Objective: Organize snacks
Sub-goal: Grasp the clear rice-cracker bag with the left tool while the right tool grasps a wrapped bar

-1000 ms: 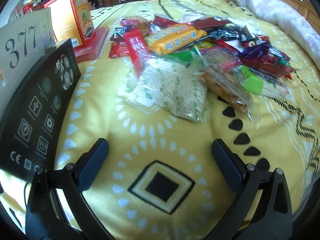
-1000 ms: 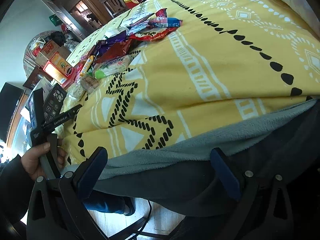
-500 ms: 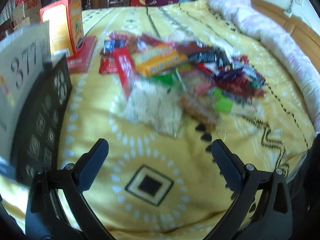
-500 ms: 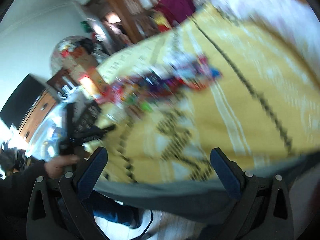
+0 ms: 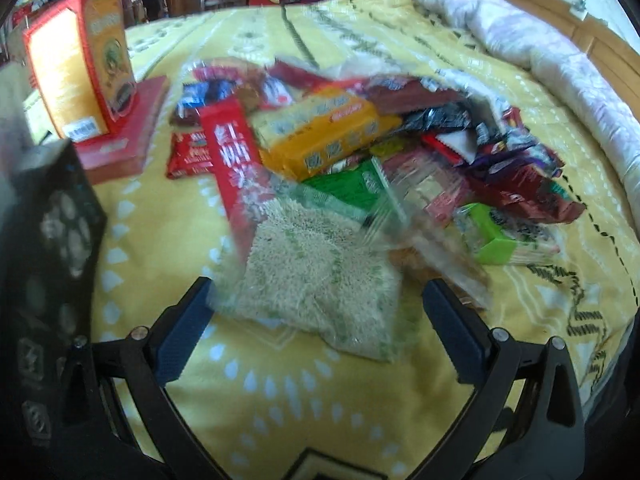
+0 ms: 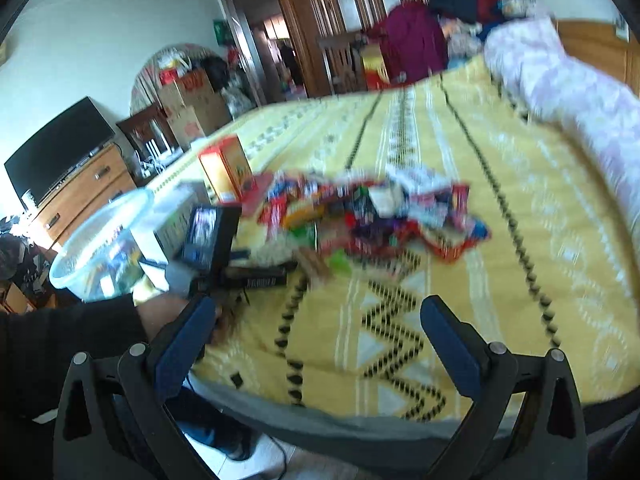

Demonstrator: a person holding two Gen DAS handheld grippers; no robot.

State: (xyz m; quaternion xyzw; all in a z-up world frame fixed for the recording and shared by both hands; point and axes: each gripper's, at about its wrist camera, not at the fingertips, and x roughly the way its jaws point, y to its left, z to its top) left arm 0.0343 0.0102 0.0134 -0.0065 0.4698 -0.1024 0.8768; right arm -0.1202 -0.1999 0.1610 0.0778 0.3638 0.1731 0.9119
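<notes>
— Both tongs gape, holding nothing. Left view: your left tongs (image 5: 316, 320) frame the grain bag (image 5: 320, 276) at the snack pile's (image 5: 360, 152) near edge. Judging by that, you're approaching; next, lower and pinch.

— And right view?

— Right tongs (image 6: 316, 336) hang off the bed (image 6: 500, 208); only there shows a clear tub (image 6: 100, 240) beside it.

A bed under a yellow patterned bedspread (image 6: 460, 168) fills the room, with a rolled pale floral quilt (image 6: 568, 80) along its wooden headboard (image 6: 592, 46). A black flat television (image 6: 56, 148) stands on a wooden dresser (image 6: 86, 190) against the white wall (image 6: 100, 40), beside stacked cardboard boxes (image 6: 188, 102). Dark wooden doors (image 6: 340, 4) and a wooden chair (image 6: 340, 60) stand past the bed's far end, in bright daylight.
</notes>
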